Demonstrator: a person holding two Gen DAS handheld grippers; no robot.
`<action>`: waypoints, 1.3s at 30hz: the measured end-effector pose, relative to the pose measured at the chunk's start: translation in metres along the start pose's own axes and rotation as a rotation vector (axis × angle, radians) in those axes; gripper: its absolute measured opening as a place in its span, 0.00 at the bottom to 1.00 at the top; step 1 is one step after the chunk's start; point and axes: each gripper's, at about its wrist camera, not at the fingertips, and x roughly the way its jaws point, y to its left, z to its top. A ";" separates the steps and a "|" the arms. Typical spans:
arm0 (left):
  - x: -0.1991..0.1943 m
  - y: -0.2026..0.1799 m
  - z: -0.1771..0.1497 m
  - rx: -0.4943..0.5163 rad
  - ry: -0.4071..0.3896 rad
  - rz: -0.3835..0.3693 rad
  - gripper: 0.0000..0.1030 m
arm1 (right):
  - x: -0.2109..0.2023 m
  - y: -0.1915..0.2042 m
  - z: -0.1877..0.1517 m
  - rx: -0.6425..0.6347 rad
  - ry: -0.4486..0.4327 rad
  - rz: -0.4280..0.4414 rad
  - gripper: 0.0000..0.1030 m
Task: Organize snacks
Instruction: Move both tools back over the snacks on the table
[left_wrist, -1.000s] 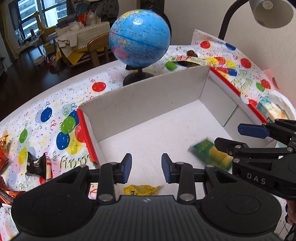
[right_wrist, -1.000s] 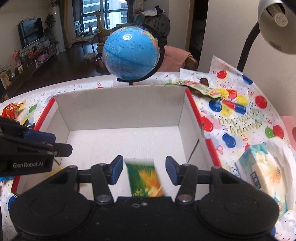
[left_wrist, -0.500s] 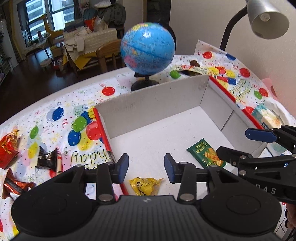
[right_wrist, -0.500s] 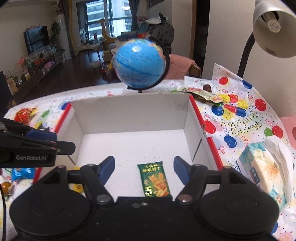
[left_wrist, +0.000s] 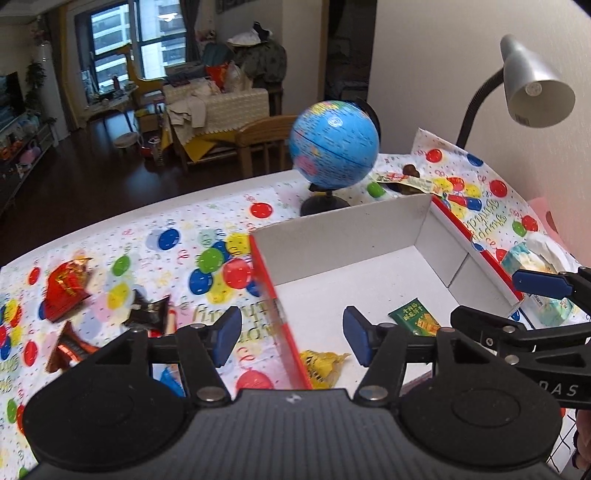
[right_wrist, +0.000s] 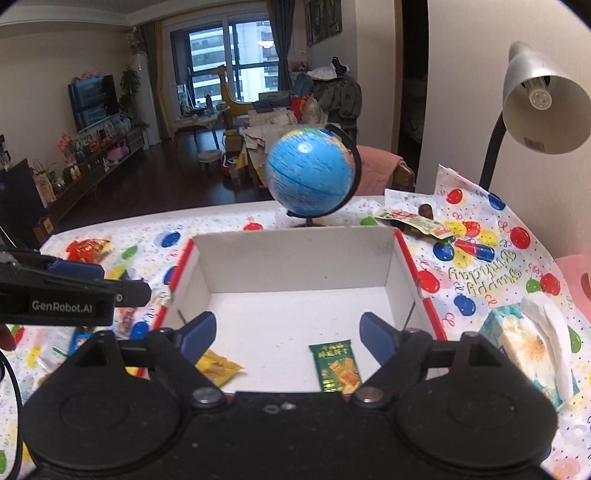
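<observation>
Two snacks already down on the floor of the white box (right_wrist: 295, 266): green packet (right_wrist: 338, 367) toward its right, yellow packet (right_wrist: 218, 365) by the left wall, presumably dropped there for sorting. More wrappers, such as a red packet (left_wrist: 66, 288), loose on the counter (left_wrist: 207, 221) outside. Left hand-held gripper (left_wrist: 290, 336) with jaws just opened partway, empty. Right hand-held gripper (right_wrist: 288, 336) just opened wide, empty, above the green packet, touching nothing.

Desk (right_wrist: 229, 218) under a balloon-print cloth (right_wrist: 491, 273).
On it: box (right_wrist: 295, 258) centre, globe (right_wrist: 310, 177) far, tissues (right_wrist: 528, 347) right, snack packets (left_wrist: 66, 288) left.
</observation>
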 end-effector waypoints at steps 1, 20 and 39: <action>-0.004 0.003 -0.002 -0.005 -0.005 0.008 0.61 | -0.003 0.004 -0.001 -0.002 -0.004 0.007 0.84; -0.075 0.079 -0.057 -0.162 -0.062 0.123 0.77 | -0.022 0.095 -0.004 -0.075 -0.009 0.182 1.00; -0.076 0.184 -0.135 -0.315 0.054 0.302 0.79 | 0.022 0.180 -0.035 -0.149 0.121 0.316 1.00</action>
